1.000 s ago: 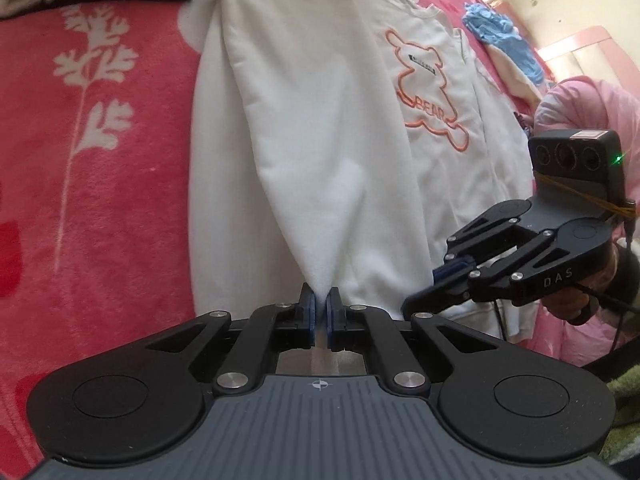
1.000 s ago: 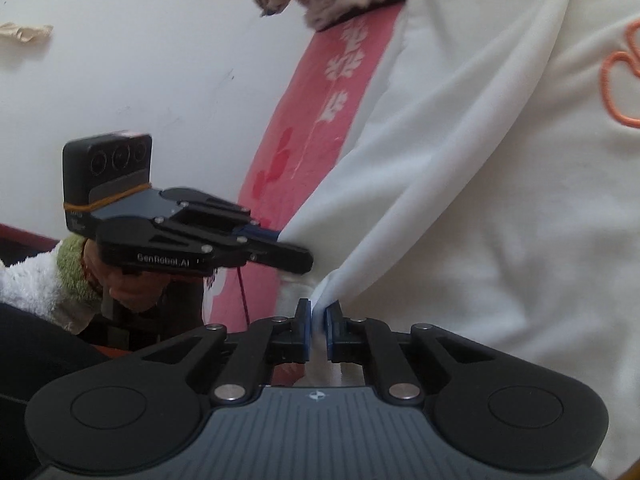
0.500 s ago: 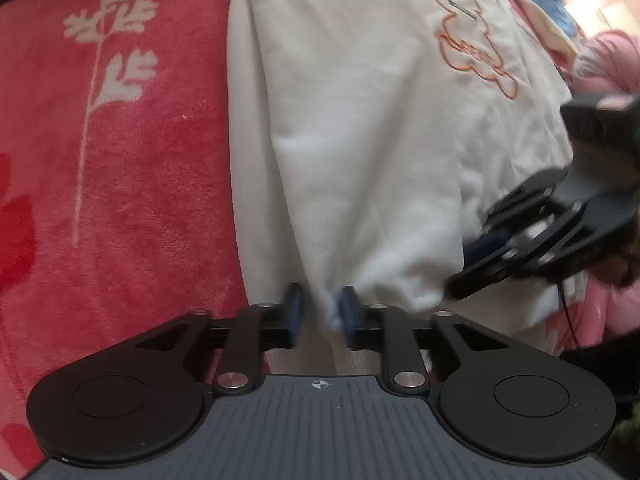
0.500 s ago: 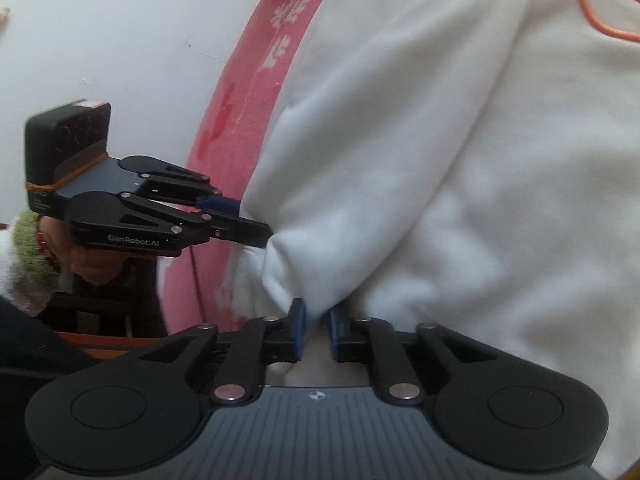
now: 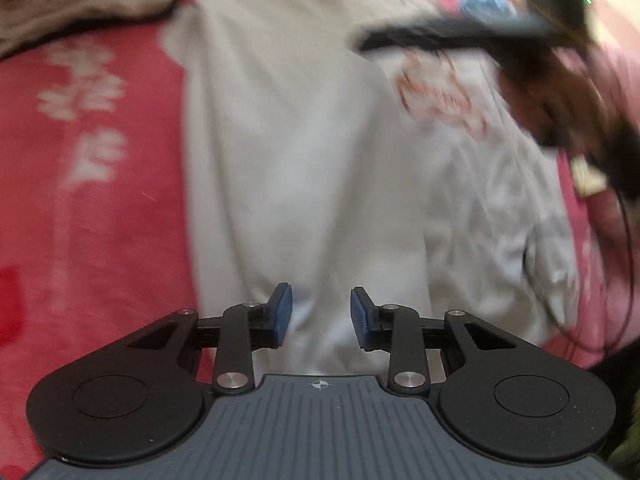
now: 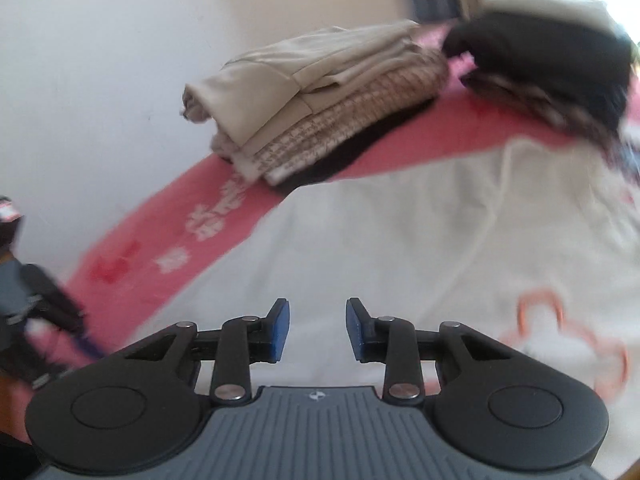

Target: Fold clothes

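Right now both my grippers have let go. My left gripper [image 5: 320,312] has its jaws apart w/ blue pads [image 5: 282,312] clear of the cloth; they've just been opening, and nothing is pinched between them, only the white sweatshirt [image 5: 304,152] lying flat beneath. Same w/ my right gripper [image 6: 316,330]: jaws just been opening, pads apart, no fabric in the gap, sweatshirt under it.

Sweatshirt is spread on the red blanket [image 5: 88,208], which has a pale leaf pattern. Its orange bear print [image 5: 440,96] shows blurred toward the right in the left wrist view, and an orange outline [image 6: 560,340] sits at lower right in the right wrist view.

Near the wall end of the blanket sits a stack of folded beige clothes [image 6: 320,100], and beside it a dark pile [image 6: 552,68]. Both views are motion-blurred.
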A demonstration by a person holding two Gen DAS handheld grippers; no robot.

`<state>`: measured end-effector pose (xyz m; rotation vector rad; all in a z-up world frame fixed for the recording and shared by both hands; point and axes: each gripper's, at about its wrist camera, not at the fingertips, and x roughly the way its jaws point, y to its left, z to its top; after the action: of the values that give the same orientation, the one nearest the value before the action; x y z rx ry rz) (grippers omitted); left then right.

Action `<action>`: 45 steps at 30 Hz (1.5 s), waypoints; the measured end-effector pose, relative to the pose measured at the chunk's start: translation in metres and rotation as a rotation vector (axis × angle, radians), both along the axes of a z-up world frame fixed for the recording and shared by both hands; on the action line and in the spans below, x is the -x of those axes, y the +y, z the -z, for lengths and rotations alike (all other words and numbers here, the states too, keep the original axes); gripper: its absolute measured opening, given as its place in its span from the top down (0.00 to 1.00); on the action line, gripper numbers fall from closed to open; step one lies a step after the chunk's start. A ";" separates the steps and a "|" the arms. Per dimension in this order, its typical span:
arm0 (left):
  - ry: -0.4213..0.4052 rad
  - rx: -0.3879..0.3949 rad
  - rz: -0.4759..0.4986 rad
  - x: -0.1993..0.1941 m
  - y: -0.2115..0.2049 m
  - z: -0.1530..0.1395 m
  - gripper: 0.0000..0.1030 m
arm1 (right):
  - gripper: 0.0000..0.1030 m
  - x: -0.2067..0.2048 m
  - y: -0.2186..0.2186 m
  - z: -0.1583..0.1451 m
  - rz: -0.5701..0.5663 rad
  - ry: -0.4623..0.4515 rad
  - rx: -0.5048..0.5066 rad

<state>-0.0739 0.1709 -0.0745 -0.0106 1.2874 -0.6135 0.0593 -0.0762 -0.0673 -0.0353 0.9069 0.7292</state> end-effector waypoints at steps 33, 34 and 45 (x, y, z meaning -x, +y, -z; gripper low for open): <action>-0.124 0.091 0.273 0.048 -0.050 0.015 0.57 | 0.75 -0.028 0.021 0.028 0.206 -0.133 0.039; -0.117 0.089 0.269 0.046 -0.050 0.014 0.57 | 0.76 -0.034 0.027 0.036 0.204 -0.104 0.052; -0.080 0.231 0.034 0.003 -0.004 -0.035 0.57 | 0.74 -0.025 -0.100 -0.003 0.465 -0.002 -0.349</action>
<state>-0.0773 0.1666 -0.0393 -0.1538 1.1356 -0.7821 0.0845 -0.1758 -0.0644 0.4699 0.7376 0.4420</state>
